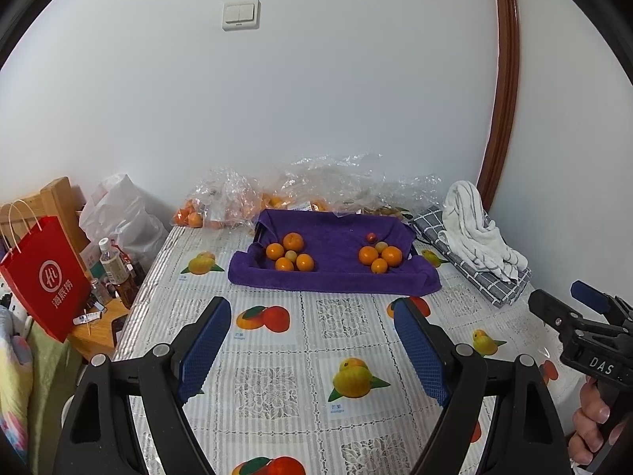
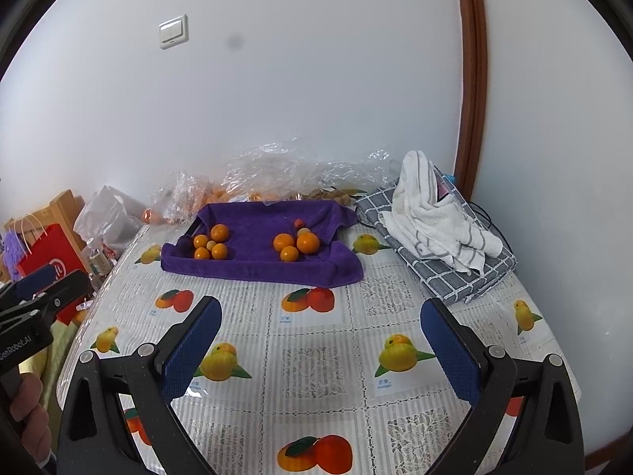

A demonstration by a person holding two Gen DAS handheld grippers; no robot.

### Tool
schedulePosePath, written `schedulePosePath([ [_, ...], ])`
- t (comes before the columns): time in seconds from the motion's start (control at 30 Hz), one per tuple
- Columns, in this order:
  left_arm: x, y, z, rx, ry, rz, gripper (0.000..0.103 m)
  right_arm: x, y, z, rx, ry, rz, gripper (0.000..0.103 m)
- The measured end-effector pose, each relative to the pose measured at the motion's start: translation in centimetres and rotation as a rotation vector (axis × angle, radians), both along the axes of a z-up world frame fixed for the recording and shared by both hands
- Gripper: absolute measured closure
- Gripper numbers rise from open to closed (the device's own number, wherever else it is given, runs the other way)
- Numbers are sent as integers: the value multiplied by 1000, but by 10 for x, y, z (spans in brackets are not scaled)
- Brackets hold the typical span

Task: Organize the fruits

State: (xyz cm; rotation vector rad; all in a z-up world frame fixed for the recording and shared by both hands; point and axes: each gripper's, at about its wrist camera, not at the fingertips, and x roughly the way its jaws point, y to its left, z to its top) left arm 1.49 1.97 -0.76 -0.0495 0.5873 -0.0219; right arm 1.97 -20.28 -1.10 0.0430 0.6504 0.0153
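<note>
A purple towel-lined tray (image 1: 334,277) (image 2: 257,267) sits at the far middle of the table. It holds two clusters of small oranges: a left cluster (image 1: 290,255) (image 2: 211,243) and a right cluster (image 1: 379,255) (image 2: 296,243), with a small red fruit (image 1: 370,237) (image 2: 297,222) behind the right one. My left gripper (image 1: 312,316) is open and empty, well short of the tray. My right gripper (image 2: 320,320) is open and empty, also short of the tray; it also shows in the left wrist view (image 1: 569,304).
Clear plastic bags with more oranges (image 1: 221,206) (image 2: 253,182) lie behind the tray by the wall. A white striped towel on a grey checked cloth (image 1: 478,237) (image 2: 435,221) lies at the right. A red paper bag (image 1: 47,277) and bottles (image 1: 114,273) stand off the table's left edge.
</note>
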Motion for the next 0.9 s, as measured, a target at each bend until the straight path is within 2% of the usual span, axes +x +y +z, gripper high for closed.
schedulePosePath([
  [0.9,12,-3,13,-23,-2,-26,18,11,4,5,5,24,14,3],
])
